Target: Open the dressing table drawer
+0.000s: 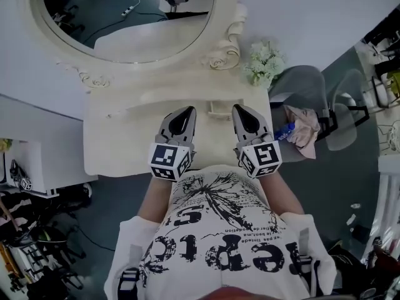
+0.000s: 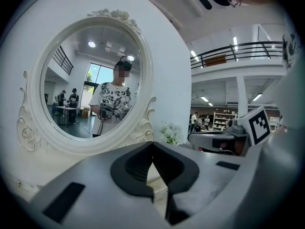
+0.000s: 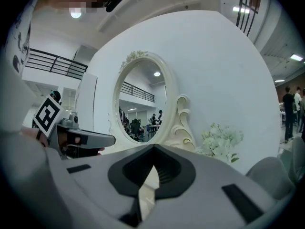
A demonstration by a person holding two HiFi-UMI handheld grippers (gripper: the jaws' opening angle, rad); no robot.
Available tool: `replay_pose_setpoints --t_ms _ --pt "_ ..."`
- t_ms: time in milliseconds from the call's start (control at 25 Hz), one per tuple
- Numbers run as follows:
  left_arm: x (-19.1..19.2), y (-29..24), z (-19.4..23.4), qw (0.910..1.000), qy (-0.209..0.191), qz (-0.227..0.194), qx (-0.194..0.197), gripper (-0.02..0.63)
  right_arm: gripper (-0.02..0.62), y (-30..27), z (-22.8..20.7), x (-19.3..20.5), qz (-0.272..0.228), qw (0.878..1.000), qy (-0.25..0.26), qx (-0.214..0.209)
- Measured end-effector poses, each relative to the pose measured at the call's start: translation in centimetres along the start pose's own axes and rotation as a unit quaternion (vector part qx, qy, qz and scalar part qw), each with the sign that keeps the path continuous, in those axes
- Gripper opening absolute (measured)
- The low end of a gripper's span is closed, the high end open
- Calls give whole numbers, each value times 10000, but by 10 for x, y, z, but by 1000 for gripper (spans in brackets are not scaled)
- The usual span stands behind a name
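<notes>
Head view: left claw [image 1: 189, 110], right claw [image 1: 239, 107] seemingly over tabletop [image 1: 119, 144] edge.

Premises: a large open indoor hall used as a work or test space, not a home. Evidence: an upper gallery with a black railing [image 2: 238, 49], ceiling strip lights [image 2: 256, 98], stocked shelving [image 2: 223, 120] in the far background, and several people [image 3: 289, 109] standing about. A cream dressing table [image 1: 125, 149] with an oval mirror [image 1: 128, 17] stands against a white panel wall [image 3: 228, 80], with the hall visible past the panel's edge. Loose cables and gear [image 1: 37, 230] lie on the grey floor [image 1: 337, 186] beside it.
</notes>
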State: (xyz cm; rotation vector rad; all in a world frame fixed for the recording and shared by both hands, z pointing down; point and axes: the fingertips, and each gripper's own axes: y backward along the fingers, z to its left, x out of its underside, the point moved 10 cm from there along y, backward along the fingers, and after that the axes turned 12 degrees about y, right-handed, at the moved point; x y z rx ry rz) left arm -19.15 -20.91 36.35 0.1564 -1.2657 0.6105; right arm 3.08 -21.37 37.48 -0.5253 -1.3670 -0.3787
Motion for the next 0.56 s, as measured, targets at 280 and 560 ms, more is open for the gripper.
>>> replay_pose_setpoints --t_ms 280,560 --pt "1 2 1 10000 16 16 -70 18 17 -1 -3 0 -11 10000 -26 11" --pt "3 -1 -1 10000 16 49 -53 18 17 -2 -4 3 -31 10000 -46 -58"
